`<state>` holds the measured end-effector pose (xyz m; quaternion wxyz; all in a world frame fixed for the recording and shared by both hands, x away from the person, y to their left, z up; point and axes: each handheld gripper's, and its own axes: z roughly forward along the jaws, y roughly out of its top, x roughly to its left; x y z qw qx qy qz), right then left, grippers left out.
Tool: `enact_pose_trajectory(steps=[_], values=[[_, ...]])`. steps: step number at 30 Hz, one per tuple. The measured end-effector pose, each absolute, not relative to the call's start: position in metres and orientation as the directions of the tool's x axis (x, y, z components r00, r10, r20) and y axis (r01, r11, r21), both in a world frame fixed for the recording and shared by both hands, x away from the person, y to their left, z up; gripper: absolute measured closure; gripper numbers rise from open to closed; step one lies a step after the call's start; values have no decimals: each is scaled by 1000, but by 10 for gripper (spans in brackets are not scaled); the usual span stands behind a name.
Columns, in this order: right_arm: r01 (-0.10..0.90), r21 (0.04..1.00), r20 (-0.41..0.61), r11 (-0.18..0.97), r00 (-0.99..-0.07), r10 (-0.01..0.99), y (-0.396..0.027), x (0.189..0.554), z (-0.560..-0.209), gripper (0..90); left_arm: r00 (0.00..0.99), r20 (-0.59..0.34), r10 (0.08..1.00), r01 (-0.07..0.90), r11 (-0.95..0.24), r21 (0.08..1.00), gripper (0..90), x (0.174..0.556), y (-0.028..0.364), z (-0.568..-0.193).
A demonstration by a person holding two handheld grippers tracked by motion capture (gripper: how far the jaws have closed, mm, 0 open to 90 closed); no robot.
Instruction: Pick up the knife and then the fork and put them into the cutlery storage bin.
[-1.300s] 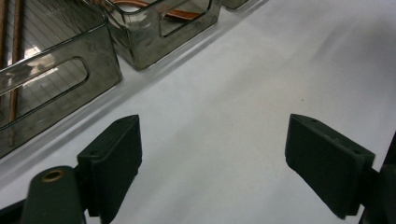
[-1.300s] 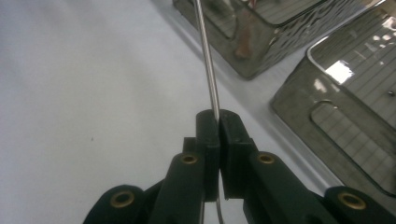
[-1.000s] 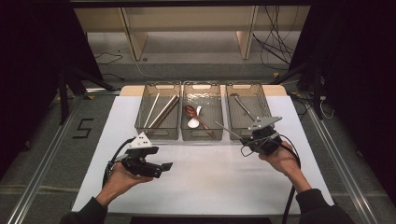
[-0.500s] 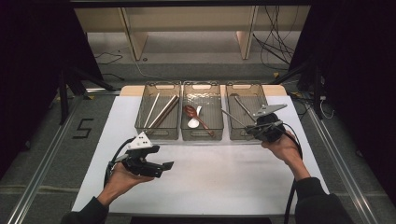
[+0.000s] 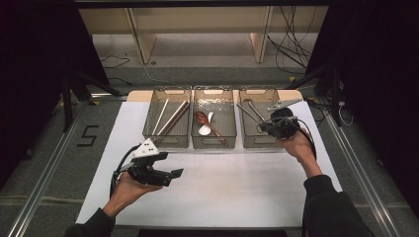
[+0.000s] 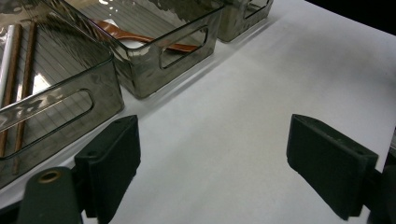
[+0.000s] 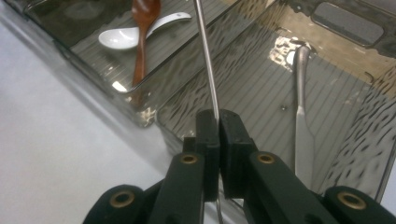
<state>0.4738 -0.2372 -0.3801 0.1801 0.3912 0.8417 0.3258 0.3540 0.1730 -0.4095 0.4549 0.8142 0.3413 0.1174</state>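
With jaws pinched tight on a thin silver metal rod [image 7: 208, 70], right gripper [image 7: 218, 122] poised over the rightmost smoky clear plastic bin [image 5: 249, 140], seemingly sorting it beside the steel knife [image 7: 302, 116], left gripper [image 6: 212, 161] idling wide open, empty-jawed.

Smoky ribbed bins [image 5: 215, 143] — a reddish-brown spoon [image 7: 141, 28], a white spoon [image 7: 126, 35]; white table [image 5: 222, 192]; silver rod [image 7: 208, 60].

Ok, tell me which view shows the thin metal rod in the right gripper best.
The right gripper view: the metal rod runs up from the shut right gripper, over the right bin. The high view shows it small.
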Motion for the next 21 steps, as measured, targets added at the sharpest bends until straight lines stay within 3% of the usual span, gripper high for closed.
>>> enact_pose_trajectory(steps=[21], values=[[627,661,-13,412,-540,842,-234,510,-387,881,730,-130,671,454,-334,826,171,355,175,-409]])
